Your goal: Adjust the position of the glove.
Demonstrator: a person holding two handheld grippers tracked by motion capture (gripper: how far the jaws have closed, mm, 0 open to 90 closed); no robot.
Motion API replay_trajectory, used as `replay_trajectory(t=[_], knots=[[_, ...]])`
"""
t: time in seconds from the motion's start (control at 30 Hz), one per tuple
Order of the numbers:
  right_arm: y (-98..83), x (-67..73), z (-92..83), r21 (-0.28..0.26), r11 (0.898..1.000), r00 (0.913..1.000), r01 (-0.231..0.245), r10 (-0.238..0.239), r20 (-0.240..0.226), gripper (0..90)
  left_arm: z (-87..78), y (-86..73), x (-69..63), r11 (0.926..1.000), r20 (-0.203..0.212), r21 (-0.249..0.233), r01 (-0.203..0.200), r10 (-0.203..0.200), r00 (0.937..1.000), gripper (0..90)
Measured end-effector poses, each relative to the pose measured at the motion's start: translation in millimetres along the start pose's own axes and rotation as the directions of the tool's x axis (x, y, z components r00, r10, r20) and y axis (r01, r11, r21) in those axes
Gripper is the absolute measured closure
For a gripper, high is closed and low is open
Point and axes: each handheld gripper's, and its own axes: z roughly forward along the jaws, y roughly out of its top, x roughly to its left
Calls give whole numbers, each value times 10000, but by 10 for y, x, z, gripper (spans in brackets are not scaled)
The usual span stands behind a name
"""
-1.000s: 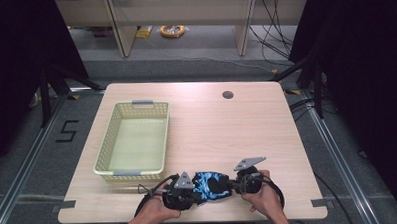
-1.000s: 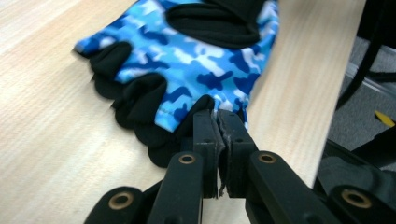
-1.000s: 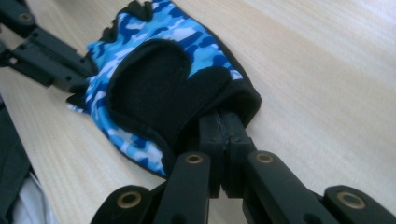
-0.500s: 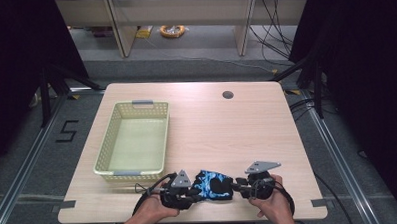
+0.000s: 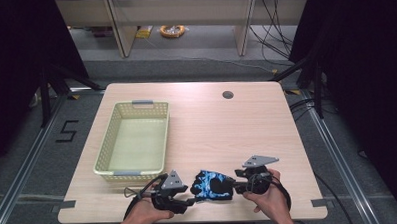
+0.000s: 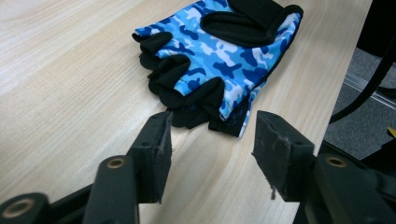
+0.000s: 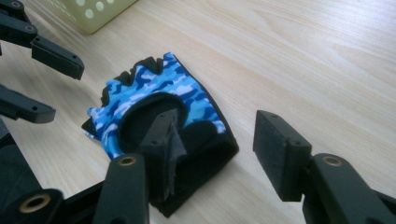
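Glove (image 5: 212, 184): blue camouflage, fingerless, black palm patch and cuff; lies flat on the table (image 5: 227, 131) close to its near edge, between the two grippers.
Glove long axis: runs across the table, left to right in the high view; finger stubs point toward the left gripper, cuff toward the right one.
Left gripper (image 5: 188, 195): jaws have just been opening and now stand apart; in the left gripper view the finger stubs (image 6: 187, 91) lie just ahead of the pads, nothing pinched between them.
Right gripper (image 5: 235, 186): jaws likewise just opening; in the right gripper view the cuff (image 7: 196, 154) lies at and under the left pad, the other pad stands clear over bare wood. No grip.
Which hand is nearer: about equal; each gripper sits at one end of the glove, neither holding it.
Basket (image 5: 104, 165): pale yellow, perforated, beyond and to the left of the glove, so on the left gripper's side.
Judgement: any carry to the basket would go away from the person and leftward; a fresh grip is needed first.
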Motion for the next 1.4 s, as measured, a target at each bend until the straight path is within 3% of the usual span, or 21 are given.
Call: replay_trajectory(t=[0.17, 0.2, 0.23, 0.3, 0.33, 0.37, 0.43, 0.47, 0.5, 0.63, 0.7, 0.73, 0.83, 0.9, 0.93, 1.1, 1.13, 1.17, 1.2, 1.27, 1.4], knots=[[55, 11, 78, 245, 9995, 9998, -215, 215, 3, 463, 27, -6, -13, 9999, -8, 9, 140, -140, 9999, 402], [74, -9, 123, 436, 9989, 9998, -177, 178, -24, 450, 41, -3, -9, 9998, 9, 202, -7, 6, 10000, 393], [83, -8, 153, 425, 9987, 9996, -278, 282, -88, 444, 64, -10, -29, 9995, -7, 111, 312, -312, 9995, 385], [102, 2, 185, 834, 9955, 9988, -453, 469, -171, 433, 79, -2, -21, 9998, -1, 180, 9, -9, 10000, 378], [93, 17, 230, 682, 9957, 9976, -620, 638, -249, 431, 89, -1, -26, 9998, 21, 182, 89, -90, 10000, 373], [106, 9, 231, 980, 9942, 9987, -441, 465, -225, 427, 101, -2, -30, 9997, 60, 175, 143, -144, 9999, 367], [94, 14, 270, 793, 9959, 9987, -441, 459, -205, 421, 115, -3, -35, 9995, 25, 191, 252, -252, 9997, 357], [103, -2, 282, 1194, 9924, 9987, -293, 341, -386, 414, 132, 7, -31, 9997, 77, 254, 55, -57, 10000, 352], [88, 11, 304, 976, 9941, 9986, -465, 487, -199, 410, 148, 7, -44, 9995, 62, 234, 193, -195, 9998, 350], [68, 7, 338, 1398, 9891, 9984, -473, 510, -230, 399, 214, 19, -96, 9996, 177, 171, 241, -244, 9995, 343], [54, 6, 365, 1378, 9891, 9981, -527, 564, -229, 398, 234, 22, -107, 9994, 172, 316, 155, -161, 9997, 340], [56, 5, 364, 1473, 9873, 9978, -591, 630, -223, 398, 237, 28, -98, 9990, 103, 420, -126, 121, 9999, 340], [52, -13, 371, 1542, 9868, 9979, -502, 559, -328, 399, 260, 25, -109, 9992, 76, 379, -124, 122, 9999, 343], [37, -10, 384, 1515, 9862, 9970, -662, 715, -295, 403, 281, 18, -128, 9997, -9, 216, 98, -97, 10000, 358], [30, -8, 394, 1512, 9854, 9959, -787, 845, -324, 405, 276, 23, -120, 9996, -112, 274, -114, 117, 9999, 363], [17, -25, 396, 1548, 9838, 9943, -904, 981, -428, 430, 294, 22, -152, 9994, -223, 245, -242, 247, 9994, 398], [2, -23, 417, 1280, 9880, 9945, -862, 931, -489, 446, 303, 19, -161, 9991, -468, 221, -370, 380, 9982, 418], [5, -17, 400, 1429, 9859, 9946, -874, 944, -429, 449, 295, 22, -163, 9975, -526, 257, -652, 665, 9964, 444], [3, -10, 394, 1490, 9843, 9939, -943, 1017, -428, 452, 304, 15, -177, 9985, -640, 177, -518, 529, 9966, 466], [-5, -14, 389, 1463, 9844, 9933, -977, 1055, -467, 465, 295, 16, -172, 9959, -669, 213, -884, 897, 9937, 520], [-19, -39, 377, 1535, 9835, 9917, -960, 1078, -703, 502, 293, 19, -174, 9959, -727, 305, -851, 871, 9935, 604]])
